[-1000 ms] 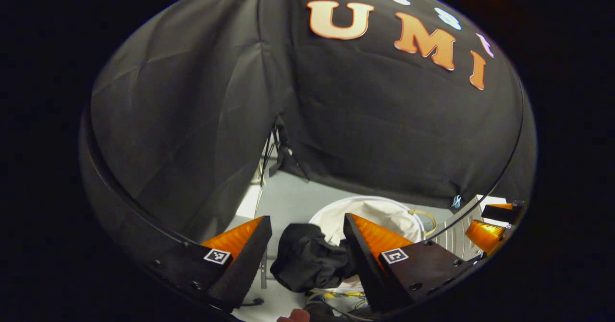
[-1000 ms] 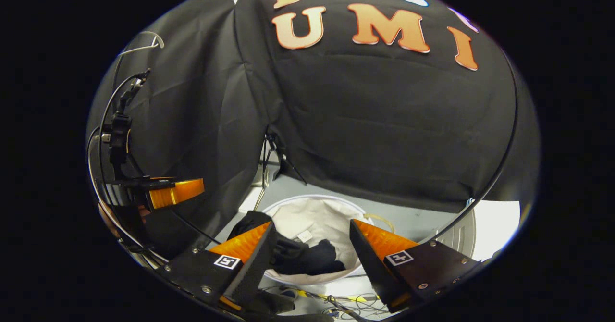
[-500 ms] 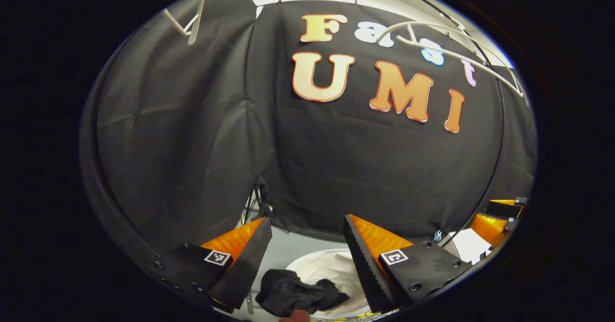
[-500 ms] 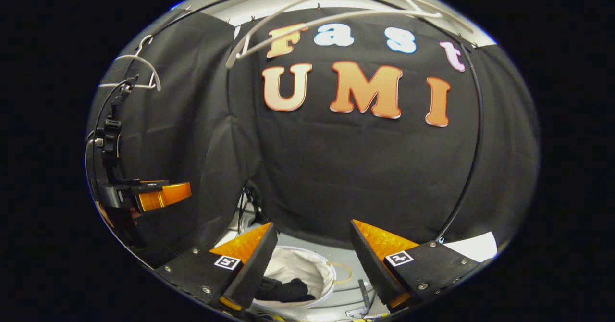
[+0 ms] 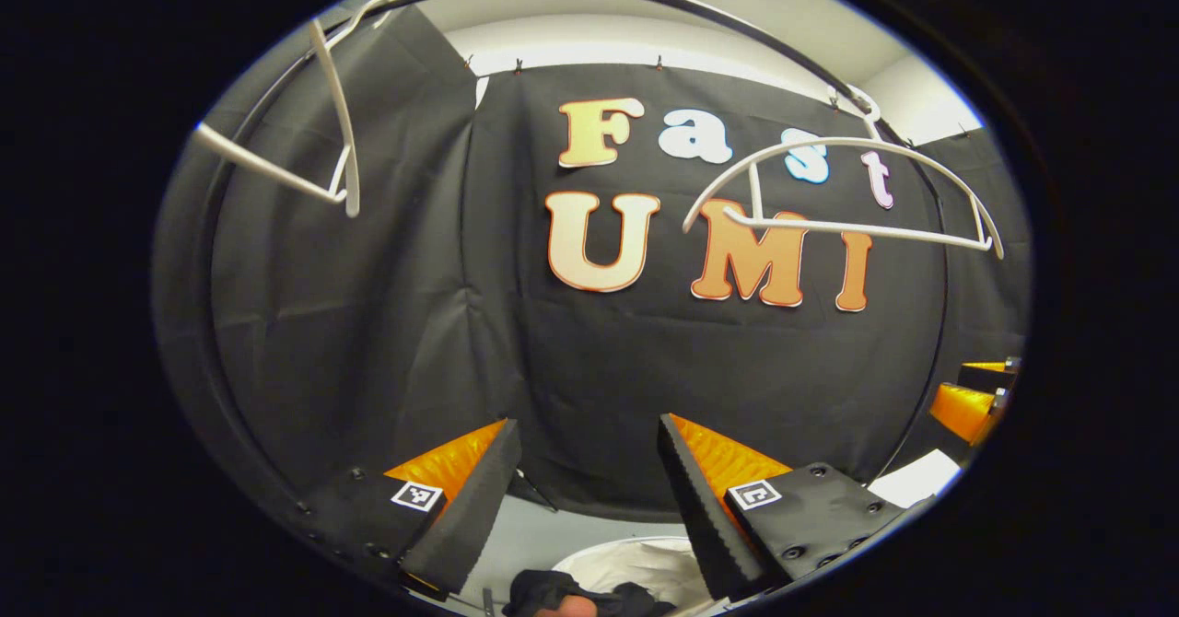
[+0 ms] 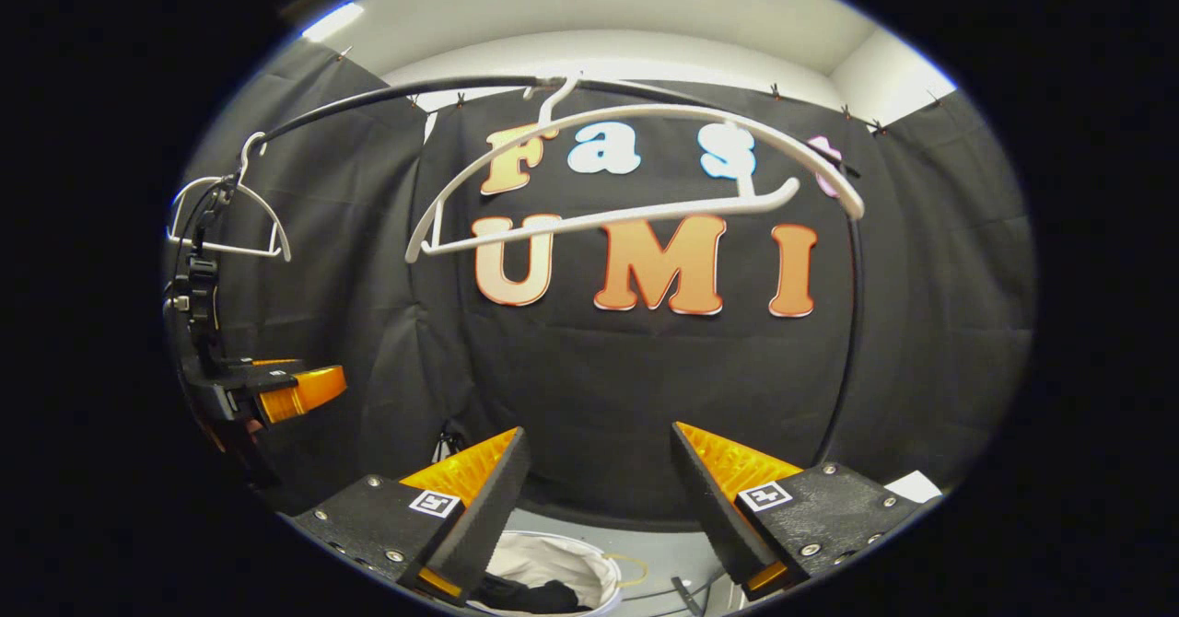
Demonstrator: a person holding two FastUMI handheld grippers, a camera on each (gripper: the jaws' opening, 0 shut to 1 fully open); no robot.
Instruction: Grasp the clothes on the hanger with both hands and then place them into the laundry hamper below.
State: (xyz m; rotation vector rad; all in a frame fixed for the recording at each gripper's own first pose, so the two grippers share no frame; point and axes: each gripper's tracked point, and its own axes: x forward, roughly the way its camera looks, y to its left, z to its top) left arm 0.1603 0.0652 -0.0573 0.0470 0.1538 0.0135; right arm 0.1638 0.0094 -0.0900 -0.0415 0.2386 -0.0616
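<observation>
Now both grippers have come up from the hamper: half a second ago each camera looked lower, with more of the hamper showing, and one second ago the dark cloth lay just between the fingers of the left gripper over the rim. The left gripper has its jaws apart and nothing between them, and the right gripper is the same, wide apart and empty. The dark garment lies in a heap at the bottom edge of the left gripper view, on the near rim of the white laundry hamper, and in the right gripper view a dark bundle rests inside the hamper against its near wall. I judge from this that the drop is finished for this piece and the hands go back up toward the rail. The large white hanger hangs bare from the rail, so no cloth is left on it. The right gripper view shows this hanger in full, and the left gripper with its cable at the left side below a smaller bare hanger. The left gripper view shows instead a fingertip of the person at the very bottom edge, and the right gripper at the far right.
</observation>
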